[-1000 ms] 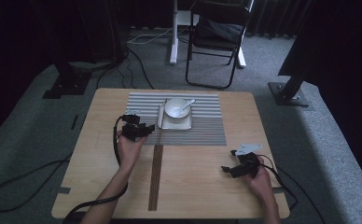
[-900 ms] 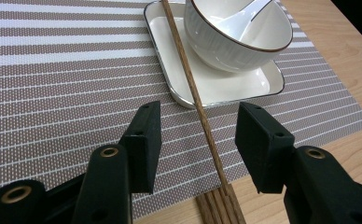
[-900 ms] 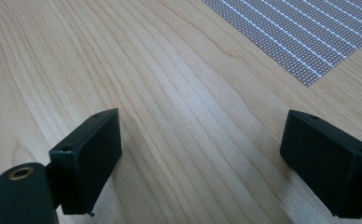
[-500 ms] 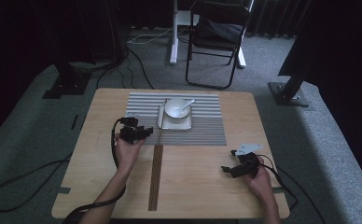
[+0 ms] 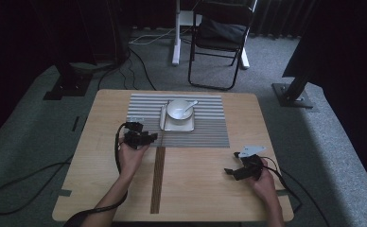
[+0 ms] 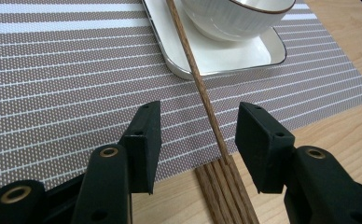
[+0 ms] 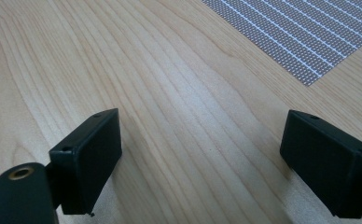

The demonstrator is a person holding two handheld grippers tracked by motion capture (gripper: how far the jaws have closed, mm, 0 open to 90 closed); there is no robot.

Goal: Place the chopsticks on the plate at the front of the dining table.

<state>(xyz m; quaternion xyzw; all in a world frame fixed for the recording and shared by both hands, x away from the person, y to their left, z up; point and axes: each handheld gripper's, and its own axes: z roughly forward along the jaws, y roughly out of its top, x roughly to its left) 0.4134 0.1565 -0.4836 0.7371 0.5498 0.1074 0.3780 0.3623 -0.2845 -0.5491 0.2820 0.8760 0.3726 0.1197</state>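
Left gripper (image 6: 198, 140) wide, straddling 1 chopstick (image 6: 202, 93) at placemat (image 6: 67, 79) edge; right gripper (image 7: 200, 158) wide over bare table (image 7: 170, 93).

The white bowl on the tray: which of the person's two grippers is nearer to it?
The left. The left gripper sits open at the placemat's near edge, just short of the tray holding the white bowl. The right gripper rests open over bare wood, well off toward the table's near right side.

You see dark brown chopsticks (image 6: 214, 126) on a grey-brown placemat (image 6: 67, 70) with white stripes, a white bowl (image 6: 235, 16) with a brown rim, and a pale wood-grain worktop (image 7: 170, 102).
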